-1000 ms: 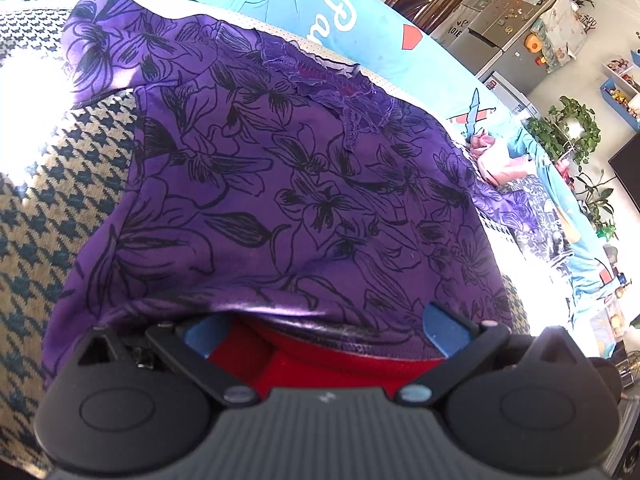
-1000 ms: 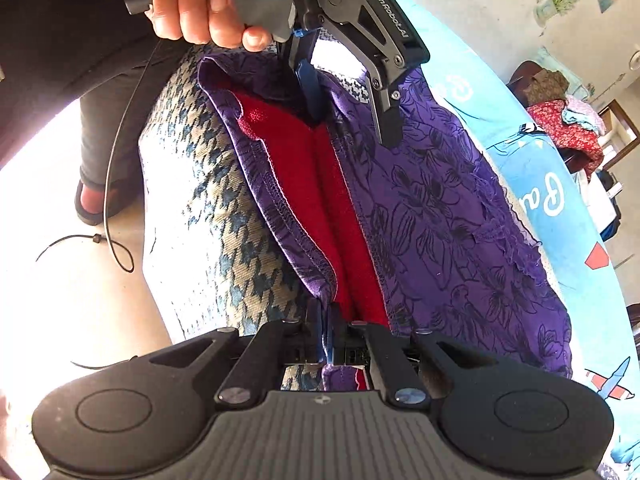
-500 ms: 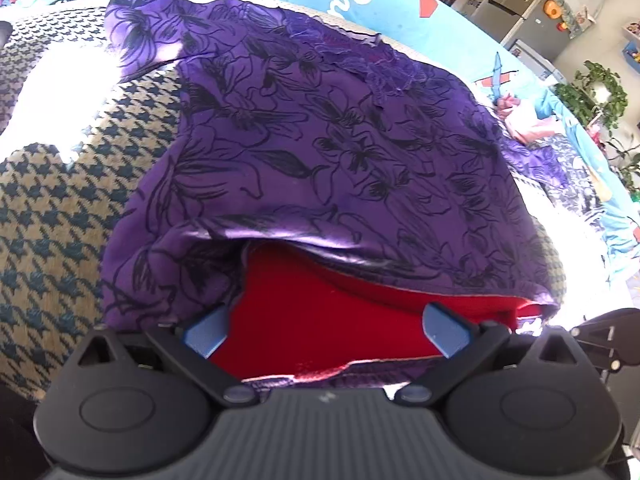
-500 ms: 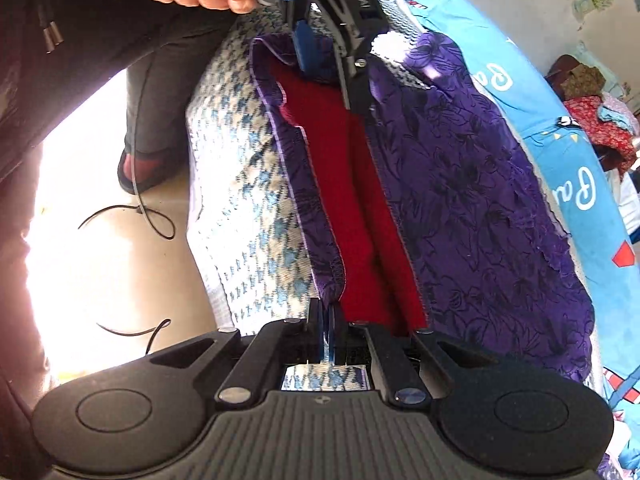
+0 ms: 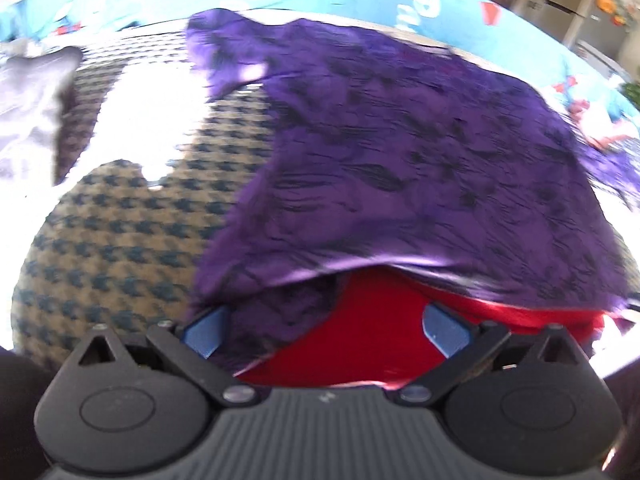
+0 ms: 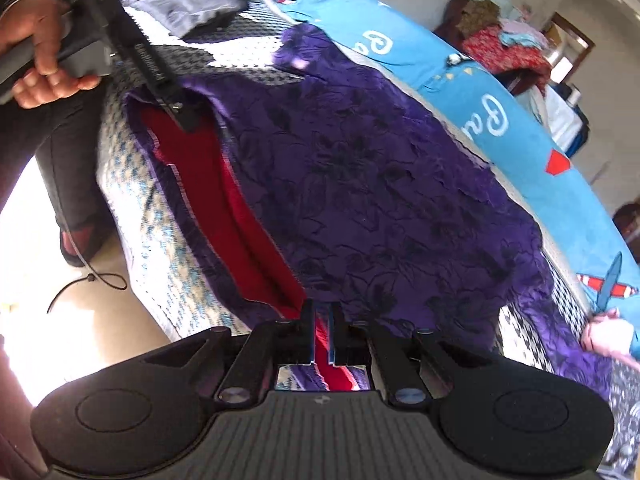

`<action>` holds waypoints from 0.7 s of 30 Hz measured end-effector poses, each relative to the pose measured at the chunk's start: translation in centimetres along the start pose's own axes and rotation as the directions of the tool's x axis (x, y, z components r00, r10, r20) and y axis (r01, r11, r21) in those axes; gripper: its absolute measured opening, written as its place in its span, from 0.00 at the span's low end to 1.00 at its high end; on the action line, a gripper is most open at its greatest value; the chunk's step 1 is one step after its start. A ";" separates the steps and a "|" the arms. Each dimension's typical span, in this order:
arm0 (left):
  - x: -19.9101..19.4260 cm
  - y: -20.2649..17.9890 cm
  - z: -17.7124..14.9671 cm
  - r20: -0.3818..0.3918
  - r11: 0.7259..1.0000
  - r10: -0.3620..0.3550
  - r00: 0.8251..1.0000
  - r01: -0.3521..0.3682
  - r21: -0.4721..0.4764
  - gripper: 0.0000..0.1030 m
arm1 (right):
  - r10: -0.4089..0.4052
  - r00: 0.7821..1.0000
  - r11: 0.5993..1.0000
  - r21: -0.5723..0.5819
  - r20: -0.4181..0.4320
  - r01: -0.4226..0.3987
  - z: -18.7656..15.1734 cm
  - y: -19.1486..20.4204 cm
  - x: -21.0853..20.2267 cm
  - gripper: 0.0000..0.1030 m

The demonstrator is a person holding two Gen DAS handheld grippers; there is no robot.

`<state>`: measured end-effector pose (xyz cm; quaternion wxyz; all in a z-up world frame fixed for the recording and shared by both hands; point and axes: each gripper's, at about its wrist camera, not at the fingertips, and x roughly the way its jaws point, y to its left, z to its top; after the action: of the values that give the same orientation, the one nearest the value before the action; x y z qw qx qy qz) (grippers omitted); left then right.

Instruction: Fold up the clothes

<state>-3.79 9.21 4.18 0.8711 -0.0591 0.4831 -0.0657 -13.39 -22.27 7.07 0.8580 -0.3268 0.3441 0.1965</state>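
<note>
Garment: purple floral garment (image 5: pixel 420 168) with a red lining (image 5: pixel 372 332), spread on a houndstooth-covered bed (image 5: pixel 120 248); its hem lies along the bed's near edge, the far part reaches toward the blue printed sheet (image 6: pixel 500 120).
Hem: the upper purple layer stands off the lower one, red lining (image 6: pixel 224 200) open between them along the bed's near edge.
Left tool: left tool (image 5: pixel 332 328) with blue pads spread wide, released; cloth lies between them but is not pinched. In the right wrist view the left tool (image 6: pixel 176 108) sits at the hem's far end, held by a hand (image 6: pixel 36 52).
Right tool: right tool (image 6: pixel 320 332) clenched on the garment's hem, a red and purple edge caught in the narrow slot between the fingers.
Change, left: a second ago the pads were half buried under the top layer; now more lining is exposed, and a purple flap has come in between the pads. View has swung so more bare houndstooth shows; strong motion blur.
Change, right: grip unchanged; the left tool has shifted farther off along the hem, which now looks stretched longer.
Other: grey folded cloth (image 6: pixel 180 4) at the bed's far corner; cable (image 6: pixel 92 284) on the floor.
</note>
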 end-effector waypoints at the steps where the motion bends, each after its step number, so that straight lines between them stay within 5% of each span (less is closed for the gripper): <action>1: 0.1 0.5 0.1 -0.004 0.999 0.014 1.000 -0.014 -0.036 1.00 | -0.023 1.000 0.999 0.034 -0.018 0.024 -0.2 -0.8 0.2 0.04; 6: -0.6 1.8 0.5 0.044 0.995 0.014 0.999 -0.010 -0.099 1.00 | -0.085 0.988 0.966 0.233 -0.131 0.114 -1.9 -5.0 0.5 0.19; 11: -2.2 1.2 0.9 0.148 0.997 -0.040 0.988 0.051 -0.066 1.00 | -0.109 0.963 0.910 0.366 -0.247 0.197 -4.0 -7.8 0.4 0.30; 14: -3.1 0.2 1.2 0.201 0.996 -0.086 0.976 0.091 -0.020 1.00 | -0.043 0.946 0.885 0.428 -0.322 0.186 -4.9 -8.9 0.9 0.30; 21: -3.1 -1.3 1.1 0.196 0.988 -0.155 0.968 0.150 0.040 1.00 | 0.130 0.893 0.900 0.429 -0.431 0.076 -5.9 -8.6 3.1 0.38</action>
<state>-4.56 8.49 7.59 0.9079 -0.0914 0.3872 -0.1324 -9.19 -32.12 5.29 0.8031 -0.1586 0.5725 0.0463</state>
